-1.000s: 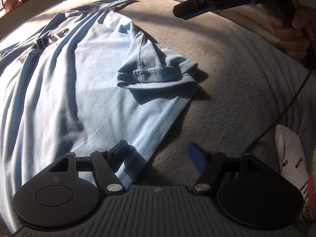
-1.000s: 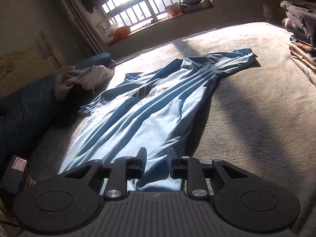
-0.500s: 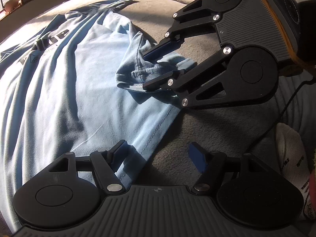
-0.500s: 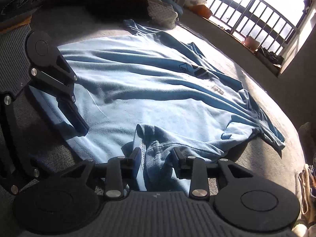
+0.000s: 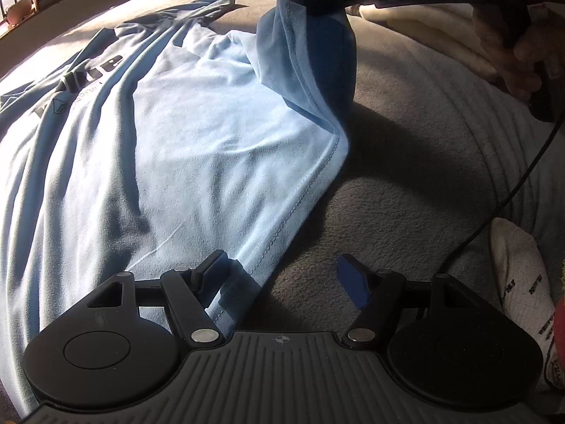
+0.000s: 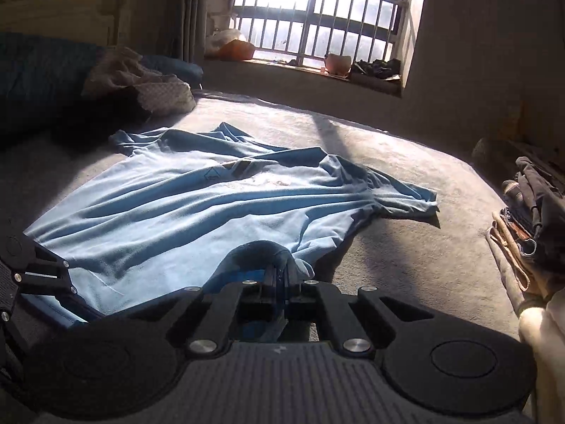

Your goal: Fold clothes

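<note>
A light blue T-shirt (image 5: pixel 183 134) with a dark printed logo lies spread on a grey bed (image 5: pixel 406 162). My left gripper (image 5: pixel 282 272) stands open low over the shirt's near hem, its left finger on the cloth and its right finger over bare blanket. My right gripper (image 6: pixel 280 275) is shut on the shirt's sleeve (image 6: pixel 261 252). In the left wrist view that sleeve (image 5: pixel 303 53) hangs lifted from the right gripper (image 5: pixel 314 1), held by a hand (image 5: pixel 522 53). The rest of the shirt (image 6: pixel 197 205) stays flat.
A stack of folded clothes (image 6: pixel 529 219) sits at the bed's right side. Dark bedding and a patterned cloth (image 6: pixel 148 88) lie near the far left. A barred window (image 6: pixel 317 21) lights the bed. A white sock (image 5: pixel 519 265) and a cable (image 5: pixel 512 190) are at the right.
The right gripper has closed on the crumpled sleeve and raised it off the shirt, pulling the side up into a tent. The left gripper has stayed open at the hem.
</note>
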`<state>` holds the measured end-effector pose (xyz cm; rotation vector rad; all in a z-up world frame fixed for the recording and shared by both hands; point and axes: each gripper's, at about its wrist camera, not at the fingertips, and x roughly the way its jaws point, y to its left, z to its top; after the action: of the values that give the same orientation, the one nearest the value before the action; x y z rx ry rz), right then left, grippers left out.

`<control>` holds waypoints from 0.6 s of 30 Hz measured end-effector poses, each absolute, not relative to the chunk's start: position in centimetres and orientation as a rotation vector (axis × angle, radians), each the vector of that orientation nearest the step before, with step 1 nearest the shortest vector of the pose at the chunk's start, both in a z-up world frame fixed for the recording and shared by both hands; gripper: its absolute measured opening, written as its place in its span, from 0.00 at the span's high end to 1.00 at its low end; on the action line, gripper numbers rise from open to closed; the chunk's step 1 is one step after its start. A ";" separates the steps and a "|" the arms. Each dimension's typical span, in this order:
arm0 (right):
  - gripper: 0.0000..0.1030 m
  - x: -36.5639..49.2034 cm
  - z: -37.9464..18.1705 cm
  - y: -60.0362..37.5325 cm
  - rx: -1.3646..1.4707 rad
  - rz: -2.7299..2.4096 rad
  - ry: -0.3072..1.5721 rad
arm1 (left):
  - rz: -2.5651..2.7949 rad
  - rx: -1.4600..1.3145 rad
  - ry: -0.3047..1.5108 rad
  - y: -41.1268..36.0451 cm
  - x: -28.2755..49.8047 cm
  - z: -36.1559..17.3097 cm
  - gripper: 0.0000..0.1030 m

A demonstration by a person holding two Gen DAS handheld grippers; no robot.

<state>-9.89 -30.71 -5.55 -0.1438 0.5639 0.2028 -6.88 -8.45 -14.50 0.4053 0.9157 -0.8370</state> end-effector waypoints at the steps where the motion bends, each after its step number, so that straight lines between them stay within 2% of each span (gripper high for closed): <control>1: 0.97 -10.3 -4.9 -32.0 -0.089 0.170 0.558 | -0.837 0.406 0.916 -8.5 -6.9 -14.5 0.33; 4: 0.97 -11.2 -4.5 -35.8 0.046 0.078 0.571 | -0.834 0.410 0.918 -8.5 -6.9 -14.4 0.33; 8: 0.98 -11.9 -7.2 -39.8 0.237 -0.009 0.678 | -0.836 0.412 0.925 -8.4 -6.9 -14.3 0.33; 18: 0.97 -14.6 -13.1 -43.5 0.506 -0.107 0.830 | -0.841 0.405 0.949 -7.7 -6.7 -13.8 0.33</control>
<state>-14.56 -43.47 -13.10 0.5055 0.8304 -0.1067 -6.73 -7.75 -13.80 0.4049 0.9494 -0.8410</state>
